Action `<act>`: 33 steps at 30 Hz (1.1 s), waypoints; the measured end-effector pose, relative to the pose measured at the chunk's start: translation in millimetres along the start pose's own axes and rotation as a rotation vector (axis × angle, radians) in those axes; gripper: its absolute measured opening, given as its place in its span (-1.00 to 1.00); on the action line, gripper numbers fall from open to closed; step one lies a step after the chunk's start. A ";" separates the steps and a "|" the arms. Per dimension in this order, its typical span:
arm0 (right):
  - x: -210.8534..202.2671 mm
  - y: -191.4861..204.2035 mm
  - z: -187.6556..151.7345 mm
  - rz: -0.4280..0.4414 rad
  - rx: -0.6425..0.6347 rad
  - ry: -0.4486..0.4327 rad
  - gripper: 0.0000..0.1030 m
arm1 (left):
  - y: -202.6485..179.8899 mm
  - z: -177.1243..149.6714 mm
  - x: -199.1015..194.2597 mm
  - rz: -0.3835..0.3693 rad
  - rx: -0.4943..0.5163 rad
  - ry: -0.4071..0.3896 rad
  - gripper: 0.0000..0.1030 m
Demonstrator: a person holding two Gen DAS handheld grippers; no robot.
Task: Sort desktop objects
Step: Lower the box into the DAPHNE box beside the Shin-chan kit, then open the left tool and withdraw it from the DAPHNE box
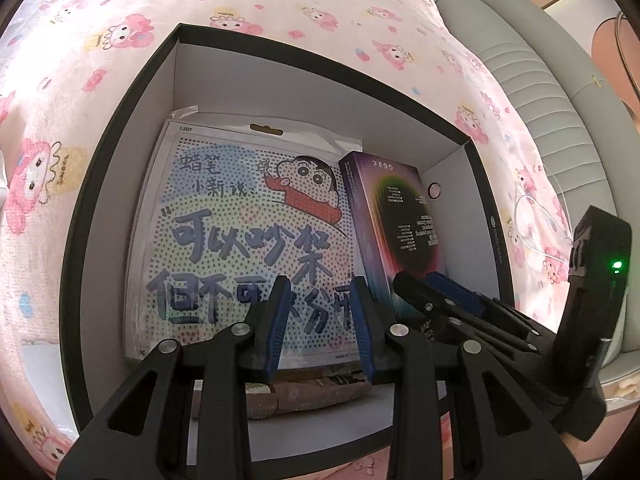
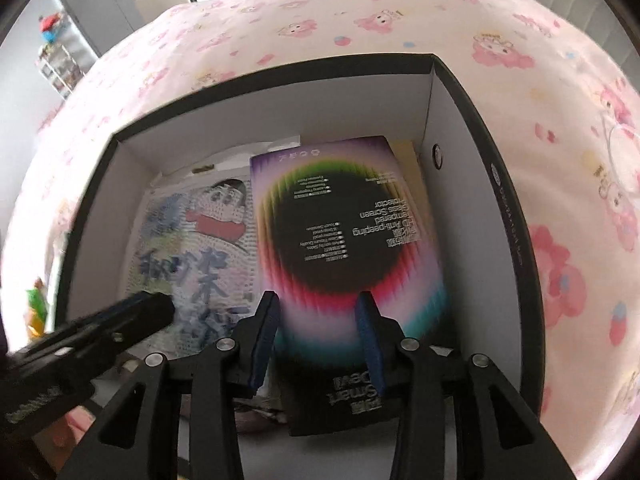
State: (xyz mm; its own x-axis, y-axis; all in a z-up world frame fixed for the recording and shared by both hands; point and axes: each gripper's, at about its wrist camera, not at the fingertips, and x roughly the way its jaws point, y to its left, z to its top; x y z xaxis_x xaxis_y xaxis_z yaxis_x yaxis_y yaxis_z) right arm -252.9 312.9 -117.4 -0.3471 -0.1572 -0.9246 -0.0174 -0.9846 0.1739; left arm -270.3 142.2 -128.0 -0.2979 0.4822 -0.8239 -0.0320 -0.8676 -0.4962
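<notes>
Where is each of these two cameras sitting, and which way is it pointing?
Left wrist: on the left gripper, looking down into the black box at the cartoon bead sheet; own fingers and the right gripper show.
Right wrist: on the right gripper, looking down at the screen protector package; own fingers and the left gripper show.
Shared: box, sheet, package, pink blanket.

Screen protector box (image 2: 344,240) printed "HD Anti-peeping Tempered Glass Screen Protector" and "Smart Devil", cartoon bead sheet (image 1: 240,240) left of it lettered "蜡笔小新说" and "可以吵架"
</notes>
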 end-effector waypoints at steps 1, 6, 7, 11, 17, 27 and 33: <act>-0.8 2.8 -0.4 0.030 -0.015 0.004 -0.31 | 0.4 -0.2 -0.4 0.000 -0.001 -0.001 -0.41; 4.3 19.7 -3.6 -0.043 -0.120 0.008 -0.14 | 4.1 0.1 -1.1 0.005 -0.010 0.001 -0.39; 7.0 20.2 -4.7 -0.086 -0.122 0.011 -0.06 | 4.7 0.3 -1.2 0.004 -0.011 0.001 -0.39; 12.1 18.5 -4.4 -0.171 -0.136 0.023 0.15 | 5.6 1.3 0.5 0.004 -0.012 0.004 -0.36; 10.5 8.3 -0.3 -0.168 -0.070 0.010 0.15 | 4.3 2.6 -0.7 0.010 0.003 0.002 -0.36; 1.4 -15.4 3.0 -0.083 0.080 -0.002 -0.11 | -3.2 4.9 -3.2 0.008 0.020 -0.003 -0.36; -30.5 -20.6 -9.0 0.097 0.114 -0.068 -0.09 | -7.3 -9.8 -22.0 -0.047 0.056 -0.049 -0.36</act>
State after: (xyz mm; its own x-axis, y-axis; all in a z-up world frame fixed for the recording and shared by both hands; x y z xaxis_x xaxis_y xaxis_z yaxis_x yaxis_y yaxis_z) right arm -233.5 337.3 -95.9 -0.4151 -0.2416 -0.8771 -0.0858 -0.9494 0.3021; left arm -254.2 139.1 -108.9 -0.3415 0.5171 -0.7848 -0.1003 -0.8503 -0.5166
